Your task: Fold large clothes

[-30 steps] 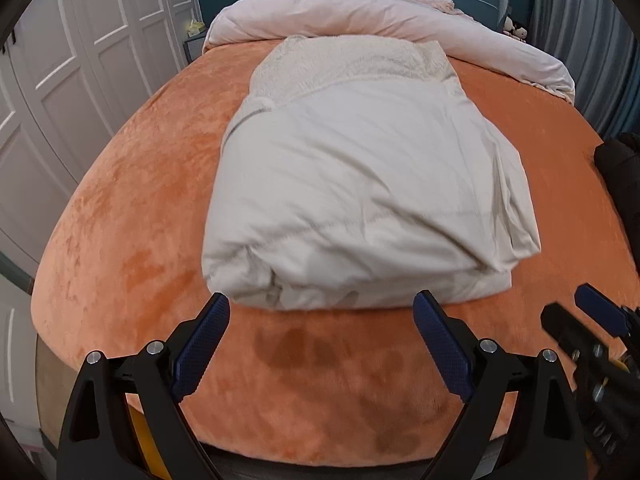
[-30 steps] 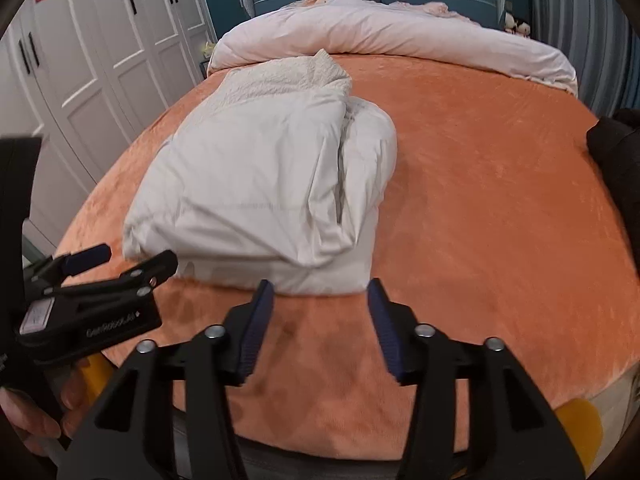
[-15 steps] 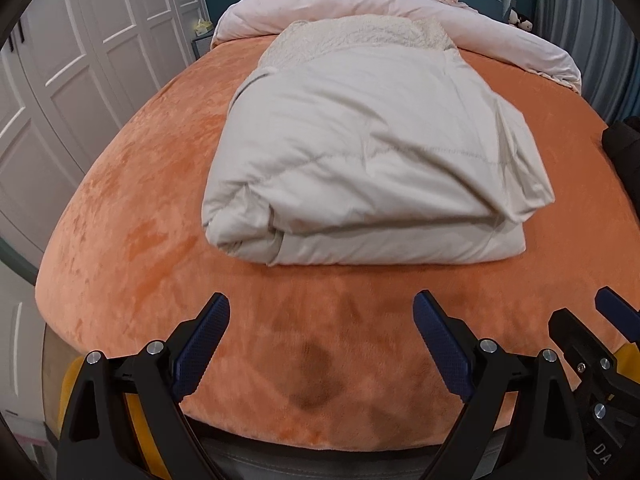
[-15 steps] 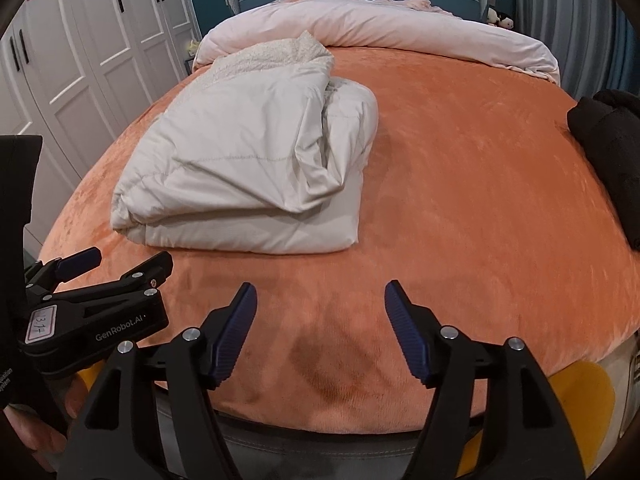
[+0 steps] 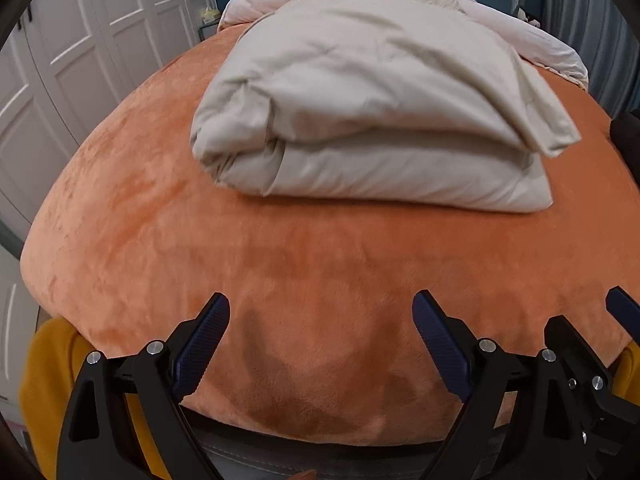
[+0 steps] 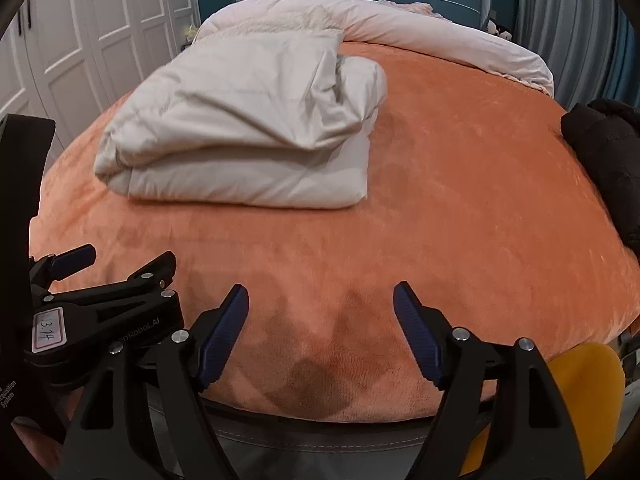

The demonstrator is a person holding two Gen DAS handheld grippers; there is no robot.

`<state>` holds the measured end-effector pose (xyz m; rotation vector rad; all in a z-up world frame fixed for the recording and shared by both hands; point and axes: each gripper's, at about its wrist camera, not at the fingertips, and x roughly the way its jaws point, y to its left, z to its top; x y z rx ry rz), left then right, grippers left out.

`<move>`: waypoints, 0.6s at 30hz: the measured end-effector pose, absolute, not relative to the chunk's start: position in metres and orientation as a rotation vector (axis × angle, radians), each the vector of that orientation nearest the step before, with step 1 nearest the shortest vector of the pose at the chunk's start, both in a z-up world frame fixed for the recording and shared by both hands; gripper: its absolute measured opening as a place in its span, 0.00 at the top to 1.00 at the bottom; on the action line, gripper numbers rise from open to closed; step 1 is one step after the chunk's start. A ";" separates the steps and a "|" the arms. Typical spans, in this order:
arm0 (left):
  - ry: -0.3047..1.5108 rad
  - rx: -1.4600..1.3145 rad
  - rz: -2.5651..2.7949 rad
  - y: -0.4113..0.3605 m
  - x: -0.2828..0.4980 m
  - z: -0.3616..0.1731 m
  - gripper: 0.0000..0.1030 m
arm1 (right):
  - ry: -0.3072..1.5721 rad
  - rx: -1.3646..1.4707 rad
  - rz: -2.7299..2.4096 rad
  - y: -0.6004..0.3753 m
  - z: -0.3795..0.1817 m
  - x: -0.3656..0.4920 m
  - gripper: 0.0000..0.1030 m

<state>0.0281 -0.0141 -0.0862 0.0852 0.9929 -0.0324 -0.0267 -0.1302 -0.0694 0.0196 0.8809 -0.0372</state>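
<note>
Folded cream coat [image 5: 372,120] lies upper centre on orange bedspread [image 5: 280,260]. Left gripper [image 5: 320,336] and right gripper [image 6: 320,328] at bottom frame, both spread wide, holding nothing, well apart from it.

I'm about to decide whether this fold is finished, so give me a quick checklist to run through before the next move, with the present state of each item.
1. Left gripper open and holding nothing: ok.
2. Right gripper open and holding nothing: ok.
3. Both grippers apart from the cream padded garment: ok, bare orange blanket lies between.
4. Garment folded into a layered bundle resting on the bed: ok.
5. Edges neat: not ok, a loose flap overhangs the right side.
6. Black clothing at the right edge apart from the bundle: ok.
</note>
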 end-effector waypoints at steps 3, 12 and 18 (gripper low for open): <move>0.993 0.109 -0.033 -0.014 0.025 -0.094 0.11 | 0.894 0.012 -0.040 -0.129 -0.076 -0.027 0.29; 0.961 0.113 -0.040 -0.016 0.018 -0.099 0.11 | 0.910 0.031 -0.035 -0.133 -0.080 -0.025 0.28; 0.955 0.102 -0.038 -0.012 0.019 -0.100 0.11 | 0.910 0.033 -0.033 -0.135 -0.082 -0.024 0.28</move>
